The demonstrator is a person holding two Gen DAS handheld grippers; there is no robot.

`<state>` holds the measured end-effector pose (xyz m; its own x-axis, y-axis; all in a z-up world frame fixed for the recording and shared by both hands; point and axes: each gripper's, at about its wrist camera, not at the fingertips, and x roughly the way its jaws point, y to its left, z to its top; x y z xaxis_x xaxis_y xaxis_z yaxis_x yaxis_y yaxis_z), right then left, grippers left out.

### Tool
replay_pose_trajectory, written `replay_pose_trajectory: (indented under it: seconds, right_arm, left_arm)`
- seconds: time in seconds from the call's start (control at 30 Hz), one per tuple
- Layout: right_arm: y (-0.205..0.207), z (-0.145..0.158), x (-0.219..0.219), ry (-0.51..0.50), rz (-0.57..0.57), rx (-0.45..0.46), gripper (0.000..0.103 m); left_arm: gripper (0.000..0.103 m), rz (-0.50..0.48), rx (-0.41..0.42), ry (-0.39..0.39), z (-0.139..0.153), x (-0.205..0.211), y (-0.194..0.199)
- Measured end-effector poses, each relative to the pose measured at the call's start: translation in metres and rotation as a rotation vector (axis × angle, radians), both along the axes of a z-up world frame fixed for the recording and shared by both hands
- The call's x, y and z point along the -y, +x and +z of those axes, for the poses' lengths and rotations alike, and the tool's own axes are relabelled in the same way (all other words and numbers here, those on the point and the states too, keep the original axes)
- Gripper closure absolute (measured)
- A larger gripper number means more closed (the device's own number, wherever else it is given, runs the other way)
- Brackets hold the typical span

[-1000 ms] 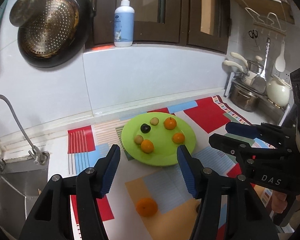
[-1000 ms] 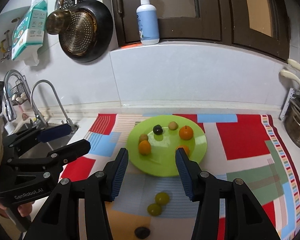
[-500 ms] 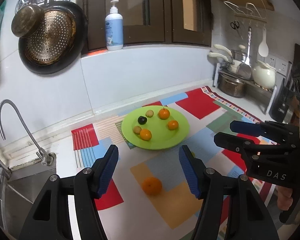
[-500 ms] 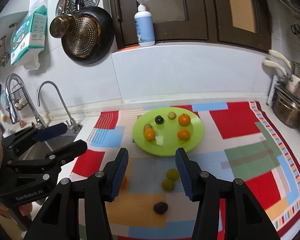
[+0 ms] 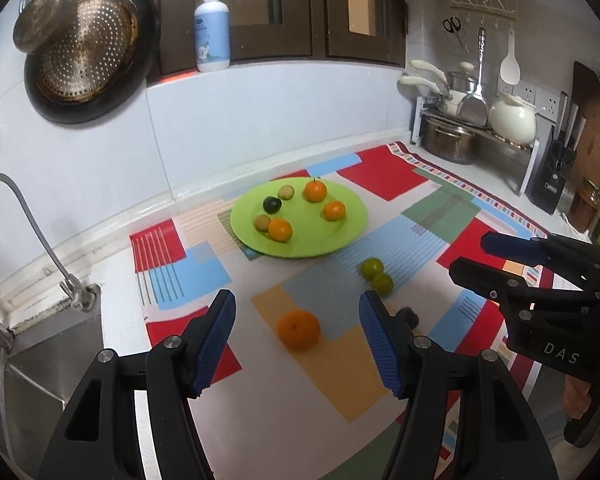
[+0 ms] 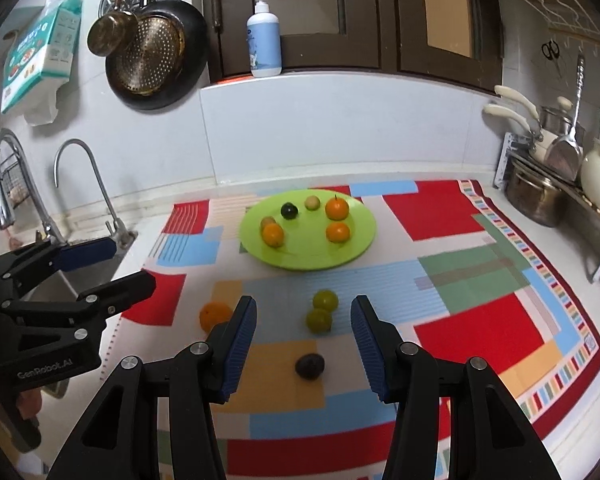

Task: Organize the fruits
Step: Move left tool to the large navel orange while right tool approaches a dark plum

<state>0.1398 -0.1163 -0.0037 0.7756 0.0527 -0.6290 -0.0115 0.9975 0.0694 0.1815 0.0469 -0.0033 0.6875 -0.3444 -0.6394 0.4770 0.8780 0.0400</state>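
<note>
A green plate (image 5: 340, 240) (image 6: 308, 252) on the patterned mat holds three oranges, a dark fruit and two small brown fruits. Nearer to me on the mat lie a loose orange (image 5: 299, 329) (image 6: 214, 316), two green fruits (image 5: 371, 268) (image 6: 325, 300) side by side, and a dark fruit (image 6: 309, 366), half hidden behind a finger in the left wrist view. My left gripper (image 5: 297, 300) (image 6: 134, 264) hovers above the loose orange; its jaws are opening with nothing between them. My right gripper (image 6: 303, 306) (image 5: 470, 254) hangs open over the green fruits, touching none.
A sink with a curved tap (image 5: 4, 216) lies at the left edge of the counter. A rack with pots (image 6: 540, 196) and a white kettle stands at the right, a knife block (image 5: 552, 184) beside it. Pans hang on the wall; a soap bottle (image 6: 264, 36) stands on the ledge.
Both grippers have drawn back from the plate toward me, so the loose orange, green fruits and dark fruit now show ahead of the fingers. The left jaws stand wider.
</note>
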Motion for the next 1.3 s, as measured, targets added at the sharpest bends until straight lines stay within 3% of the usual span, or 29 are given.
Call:
replay_pose_trajectory:
  seconds: [0.43, 0.67, 1.0, 1.3]
  right_arm:
    - [0.002, -0.031, -0.007, -0.036, -0.013, -0.066, 0.053]
    - [0.012, -0.054, -0.007, -0.019, -0.014, -0.138, 0.053]
    - [0.027, -0.08, -0.001, 0.013, -0.028, -0.226, 0.053]
    - [0.041, -0.098, 0.006, 0.059, -0.022, -0.268, 0.053]
  left_arm:
    - [0.037, -0.036, -0.07, 0.079, -0.038, -0.001, 0.007]
    - [0.037, -0.059, -0.153, 0.096, -0.062, 0.001, 0.02]
    - [0.037, -0.075, -0.257, 0.088, -0.087, 0.01, 0.046]
    - [0.038, -0.068, -0.268, 0.086, -0.099, 0.023, 0.067]
